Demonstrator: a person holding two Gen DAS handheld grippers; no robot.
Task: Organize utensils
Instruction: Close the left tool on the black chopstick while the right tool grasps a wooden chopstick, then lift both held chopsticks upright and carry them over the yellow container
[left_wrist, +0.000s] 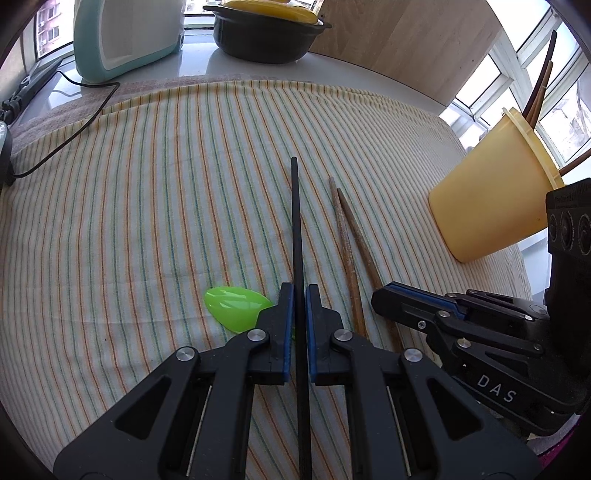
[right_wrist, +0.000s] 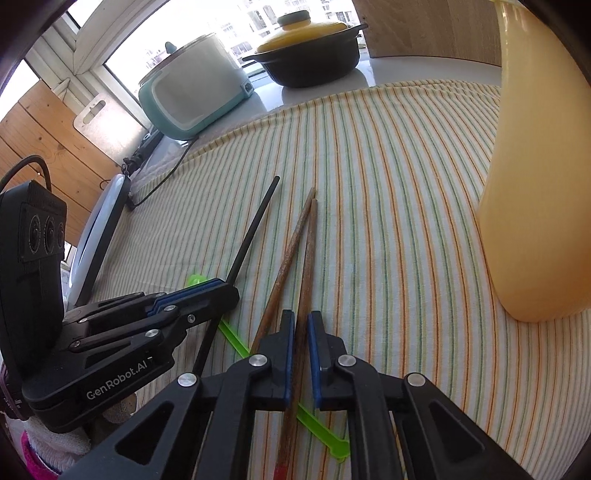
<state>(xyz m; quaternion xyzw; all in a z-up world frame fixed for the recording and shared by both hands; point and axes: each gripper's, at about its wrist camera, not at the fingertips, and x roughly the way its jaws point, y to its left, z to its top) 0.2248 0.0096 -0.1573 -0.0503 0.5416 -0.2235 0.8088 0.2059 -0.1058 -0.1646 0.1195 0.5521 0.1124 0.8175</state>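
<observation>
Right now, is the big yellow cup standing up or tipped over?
Standing up. The yellow cup rests on its base on the striped cloth, with its open rim on top and brown sticks poking out.

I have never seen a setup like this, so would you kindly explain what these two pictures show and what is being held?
There is no robot: a person holds a two-finger clamp tool in each hand, each with a wide-angle camera looking along its fingers, giving one picture each.

The left gripper is shut on a thin black chopstick. The right gripper is shut on one of two brown wooden chopsticks.

They lie on a striped cloth, along with a bright green plastic spoon. A tall yellow plastic cup already holding utensils stands to the right. Behind are a teal cooker and a black pot with a yellow lid.
</observation>
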